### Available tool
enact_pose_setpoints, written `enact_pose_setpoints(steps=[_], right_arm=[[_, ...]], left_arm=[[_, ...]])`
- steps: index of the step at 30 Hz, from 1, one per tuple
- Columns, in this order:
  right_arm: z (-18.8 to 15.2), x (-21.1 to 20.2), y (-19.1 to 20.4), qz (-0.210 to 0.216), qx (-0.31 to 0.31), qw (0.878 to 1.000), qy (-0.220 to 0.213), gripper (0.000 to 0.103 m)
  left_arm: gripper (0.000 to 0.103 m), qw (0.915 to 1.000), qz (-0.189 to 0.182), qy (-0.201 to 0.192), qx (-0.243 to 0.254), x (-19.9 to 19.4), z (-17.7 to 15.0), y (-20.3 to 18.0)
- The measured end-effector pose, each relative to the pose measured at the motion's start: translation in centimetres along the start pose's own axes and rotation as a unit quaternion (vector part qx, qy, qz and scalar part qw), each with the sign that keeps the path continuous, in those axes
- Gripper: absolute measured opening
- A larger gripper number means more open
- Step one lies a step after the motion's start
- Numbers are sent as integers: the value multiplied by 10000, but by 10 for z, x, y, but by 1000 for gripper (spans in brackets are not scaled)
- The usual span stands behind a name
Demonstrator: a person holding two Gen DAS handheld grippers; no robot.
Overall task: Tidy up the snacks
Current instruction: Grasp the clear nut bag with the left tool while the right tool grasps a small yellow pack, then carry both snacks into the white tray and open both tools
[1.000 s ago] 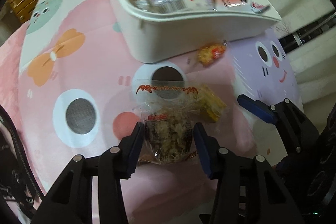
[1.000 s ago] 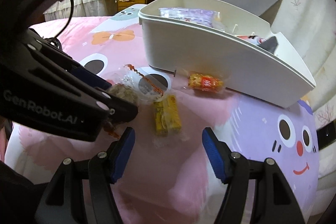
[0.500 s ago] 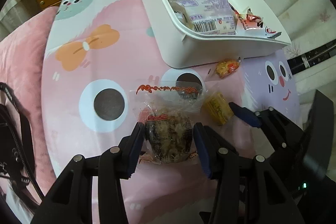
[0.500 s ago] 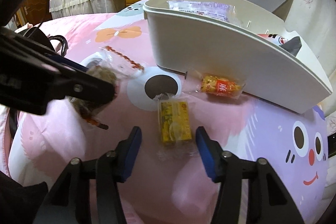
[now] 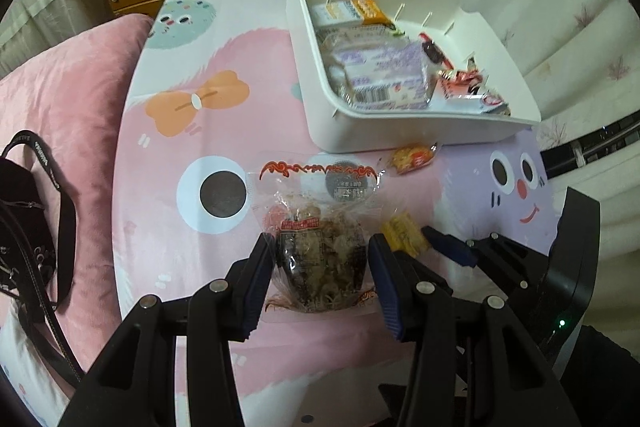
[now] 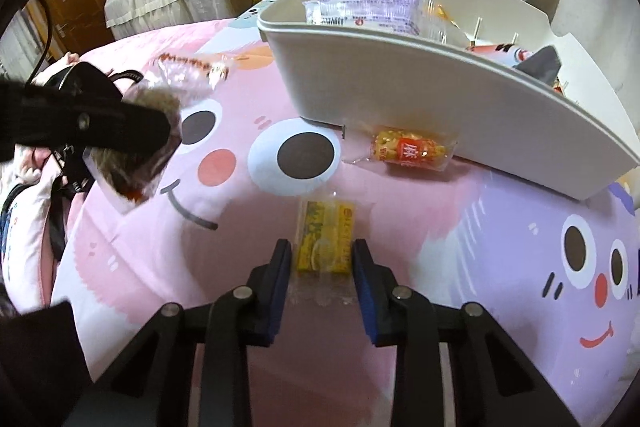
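Two snacks in reach, bin ahead on the table

My left tongs (image 5: pixel 320 267) pinch the clear bag of dried snack (image 5: pixel 320 259) and hold it above the table (image 5: pixel 168 219). My right tongs (image 6: pixel 322 259) straddle the yellow packet (image 6: pixel 326 243), narrowed to about its width, but I cannot tell whether the pads press it. Its long axis runs straight away from me, in line with the fingers. The white bin (image 6: pixel 420 75) lies beyond, far and right, closer to the right tongs; an orange packet (image 6: pixel 412 149) rests at its near wall.
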State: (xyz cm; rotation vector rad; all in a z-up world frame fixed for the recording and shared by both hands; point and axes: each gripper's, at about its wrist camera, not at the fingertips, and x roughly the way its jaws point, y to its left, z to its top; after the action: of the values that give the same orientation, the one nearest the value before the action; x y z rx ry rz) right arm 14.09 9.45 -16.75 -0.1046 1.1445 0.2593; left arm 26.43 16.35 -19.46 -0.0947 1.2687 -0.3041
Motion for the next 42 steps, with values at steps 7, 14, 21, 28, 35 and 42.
enact_pose_setpoints(steps=[7,14,21,28,35,42], right_arm=[[3,-31,-16,218,-170,9995,-137,11],[4,-61,-49,322,-70,9990,-287,10],[7,-61,-76,949,443,9945,-48,10],[9,-29,-63,1293,501,9879,695,25],[6,0,-33,1234,382,9834,1277,39],[0,18,-18,713,525,9825,1636,39]], left_arm=[[47,9997,-71,-230,-61,-22,2,-24],[47,9984,-72,-522,-193,-35,10,-46],[47,9970,-39,-694,-344,-43,6,-51],[47,9959,28,-750,-498,-49,-3,-40],[47,9953,102,-768,-574,-57,-10,-18],[47,9955,51,-757,-571,-61,-10,3]])
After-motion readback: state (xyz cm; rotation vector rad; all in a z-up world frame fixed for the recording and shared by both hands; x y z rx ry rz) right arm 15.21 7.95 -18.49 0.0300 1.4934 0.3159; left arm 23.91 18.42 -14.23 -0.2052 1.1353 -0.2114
